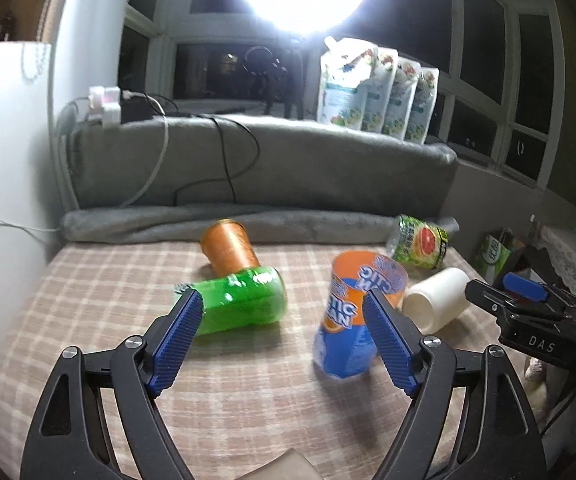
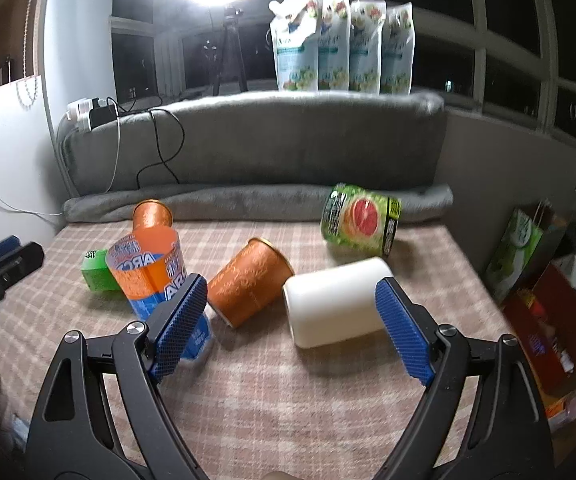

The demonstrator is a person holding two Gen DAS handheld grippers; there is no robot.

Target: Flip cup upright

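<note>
Left gripper (image 1: 281, 306) is hovering with jaws spread wide, holding nothing; the blue-and-orange cup (image 1: 352, 316) is standing tilted, mouth up, on the checked bench (image 1: 87, 280), just inside its right finger. Right gripper (image 2: 292, 298) is likewise gaping and empty; a white cup (image 2: 336, 300) is lying on its side between its fingers, beside a toppled orange cup (image 2: 247, 280); a green bottle (image 1: 243, 300) and a grapefruit-label can (image 2: 358, 220) are lying nearby.
</note>
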